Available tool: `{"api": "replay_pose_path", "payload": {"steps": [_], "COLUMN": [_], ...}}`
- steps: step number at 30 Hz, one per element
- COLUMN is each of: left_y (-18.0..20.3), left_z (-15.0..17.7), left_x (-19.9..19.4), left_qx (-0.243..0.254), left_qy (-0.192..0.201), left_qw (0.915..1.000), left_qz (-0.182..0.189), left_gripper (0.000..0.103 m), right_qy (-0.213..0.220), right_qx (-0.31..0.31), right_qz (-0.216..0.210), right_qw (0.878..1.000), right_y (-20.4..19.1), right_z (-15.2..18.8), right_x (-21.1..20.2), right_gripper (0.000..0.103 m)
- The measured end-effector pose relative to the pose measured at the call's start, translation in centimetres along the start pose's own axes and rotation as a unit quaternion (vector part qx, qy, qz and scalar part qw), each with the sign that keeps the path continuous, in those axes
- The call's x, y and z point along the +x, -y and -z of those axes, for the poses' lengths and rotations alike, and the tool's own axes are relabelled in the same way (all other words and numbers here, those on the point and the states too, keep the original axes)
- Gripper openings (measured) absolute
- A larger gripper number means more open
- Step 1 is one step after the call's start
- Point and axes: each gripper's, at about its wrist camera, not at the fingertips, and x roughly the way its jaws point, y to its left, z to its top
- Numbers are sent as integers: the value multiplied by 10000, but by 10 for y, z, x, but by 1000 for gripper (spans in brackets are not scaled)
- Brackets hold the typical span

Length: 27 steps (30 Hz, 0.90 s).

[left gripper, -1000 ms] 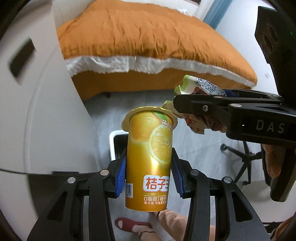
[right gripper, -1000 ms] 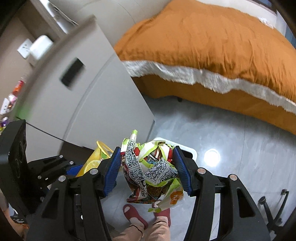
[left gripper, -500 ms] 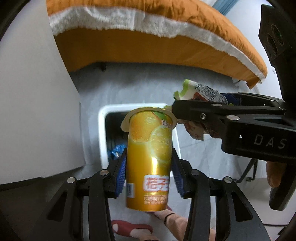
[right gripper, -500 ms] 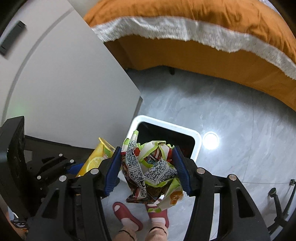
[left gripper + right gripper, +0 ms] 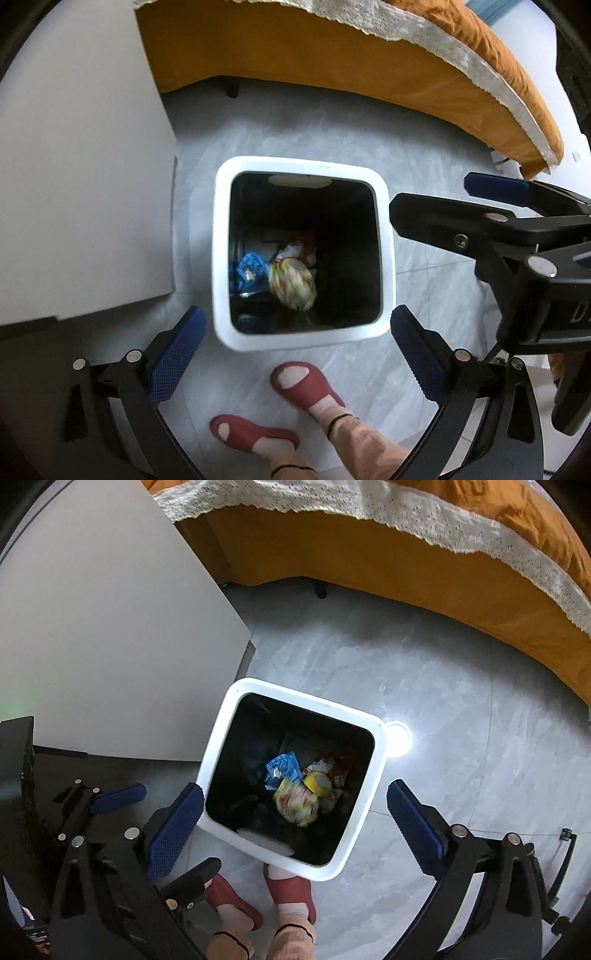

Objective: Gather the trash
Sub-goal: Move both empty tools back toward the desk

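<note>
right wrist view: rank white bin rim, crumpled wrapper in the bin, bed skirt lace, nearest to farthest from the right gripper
1. White bin rim: right under the open right gripper, its near edge between the blue pads.
2. Crumpled wrapper: deeper down, at the bin's bottom beside a blue wrapper.
3. Bed skirt lace: farthest, across the grey floor at the top.

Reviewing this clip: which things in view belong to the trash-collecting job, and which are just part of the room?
Part of the job:
- white trash bin
- crumpled snack wrapper inside it
- orange cup inside it
- blue wrapper inside it
- left gripper, open, empty
- right gripper, open, empty

Just there:
- bed with orange cover
- white cabinet
- red slippers
</note>
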Motion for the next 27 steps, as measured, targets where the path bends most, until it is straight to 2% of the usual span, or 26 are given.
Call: {"api": "replay_pose_path", "payload": {"steps": [3,9,15,19,21,24,27], "left_y": [3,20,46,60,65,71,72], "left_z": [3,9,10,11,12,19,27], "left_x": [-16,-76,-172,-245,-276,-328,-362], "left_qx": [-45,18,137,136,83,23,-27], "left_qy": [46,304,936,1539,1808,2308,2656], "left_qw": [10000,9995,9954,9879,9834,9729,9636], "left_qz": [-1,-48,-121,-140,-107,-149,-297], "left_gripper": [98,98,98,98,98,98,98], "right_qy": [29,149,594,1155,1361,1708,2033], "right_qx": [-36,-32,-4,-189,-259,-424,-652], "right_qz": [29,10,-169,-193,-209,-266,-376], "right_qw": [10000,9999,9981,9929,9901,9840,9762], "right_y": [-5,-14,-26,-43,-49,-62,-81], "right_z": [0,5,7,3,2,-3,-9], "right_x": [-15,-63,-150,-228,-255,-298,-333], "right_gripper": [99,99,99,99,99,99,99]}}
